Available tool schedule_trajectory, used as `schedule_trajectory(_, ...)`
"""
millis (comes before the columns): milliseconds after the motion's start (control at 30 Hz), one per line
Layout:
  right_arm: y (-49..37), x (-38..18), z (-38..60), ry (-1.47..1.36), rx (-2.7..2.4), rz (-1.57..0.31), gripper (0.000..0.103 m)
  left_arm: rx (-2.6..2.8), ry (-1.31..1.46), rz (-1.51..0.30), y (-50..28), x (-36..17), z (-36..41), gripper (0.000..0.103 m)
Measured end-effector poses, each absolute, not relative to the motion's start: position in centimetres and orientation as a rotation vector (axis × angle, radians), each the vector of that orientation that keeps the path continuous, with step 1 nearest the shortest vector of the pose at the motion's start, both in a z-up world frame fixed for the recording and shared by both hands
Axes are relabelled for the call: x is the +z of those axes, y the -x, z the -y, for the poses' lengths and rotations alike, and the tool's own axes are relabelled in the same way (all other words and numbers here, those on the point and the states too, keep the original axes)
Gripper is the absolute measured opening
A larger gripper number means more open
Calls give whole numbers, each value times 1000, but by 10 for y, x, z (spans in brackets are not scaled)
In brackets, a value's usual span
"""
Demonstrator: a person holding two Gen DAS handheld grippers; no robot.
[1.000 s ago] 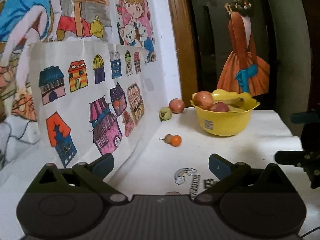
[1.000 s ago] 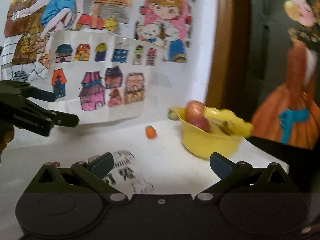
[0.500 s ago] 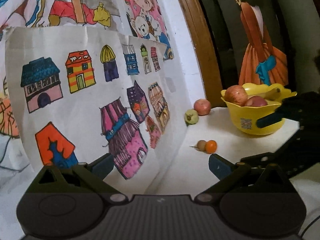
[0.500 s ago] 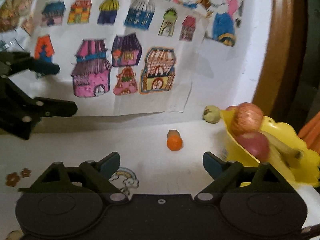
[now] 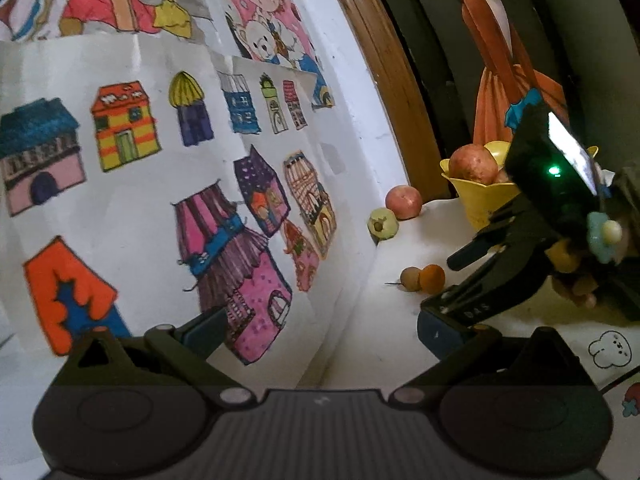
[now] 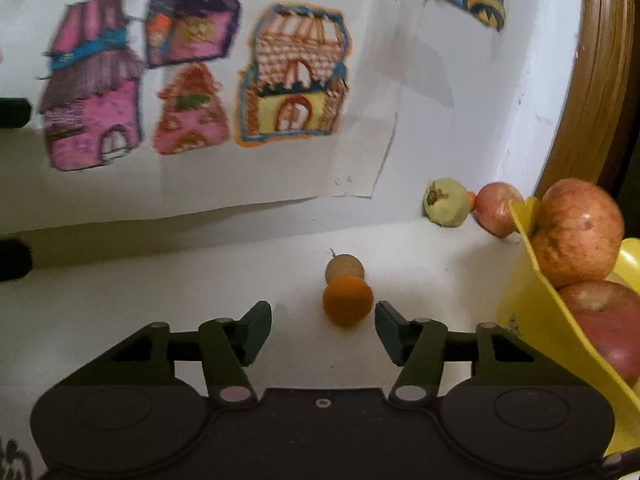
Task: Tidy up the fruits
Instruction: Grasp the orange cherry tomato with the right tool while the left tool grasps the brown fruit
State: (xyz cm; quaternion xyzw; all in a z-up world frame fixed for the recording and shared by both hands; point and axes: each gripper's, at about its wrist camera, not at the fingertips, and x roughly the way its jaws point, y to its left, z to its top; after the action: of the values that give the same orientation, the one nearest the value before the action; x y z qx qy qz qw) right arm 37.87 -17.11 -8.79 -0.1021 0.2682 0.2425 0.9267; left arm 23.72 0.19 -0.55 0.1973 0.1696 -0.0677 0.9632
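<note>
right wrist view: the right gripper [image 6: 323, 316] is low over the white table [image 6: 160, 288], jaws spread apart, empty. a small orange fruit [image 6: 347, 301] lies on the table just ahead of the fingertips, roughly between them but touching neither. a small tan round fruit [image 6: 344, 268] with a thin stem touches the orange fruit on its far side. further back, at the wall, a pale green fruit [image 6: 447, 202] sits against a red apple [image 6: 496, 209]. the yellow bowl [image 6: 536, 300] stands at right, holding two red apples [image 6: 576, 232], one above the other.

left wrist view: the left gripper [image 5: 320, 328] is held back near the wall drawings [image 5: 160, 184], jaws wide apart, nothing between them. the right gripper [image 5: 480, 276] shows at right, angled down toward the orange fruit [image 5: 432, 278] and tan fruit [image 5: 410, 278]. a hand [image 5: 580, 280] grips its body; a green light shows on it.
</note>
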Motion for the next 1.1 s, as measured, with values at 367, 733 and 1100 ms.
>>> schedule_trajectory(367,-396,-97,171,175,487,-568,38,-205,-371,-368,-254,-12,10,103)
schedule_trajectory(733,-349,-91,200,176,516,-558,33,-253,-304,-400,-272,-15,20,103)
schedule_trajectory(1100,-285,-68,254,157,475,-531,33,-233,-187,-486,-346,-35,54,100)
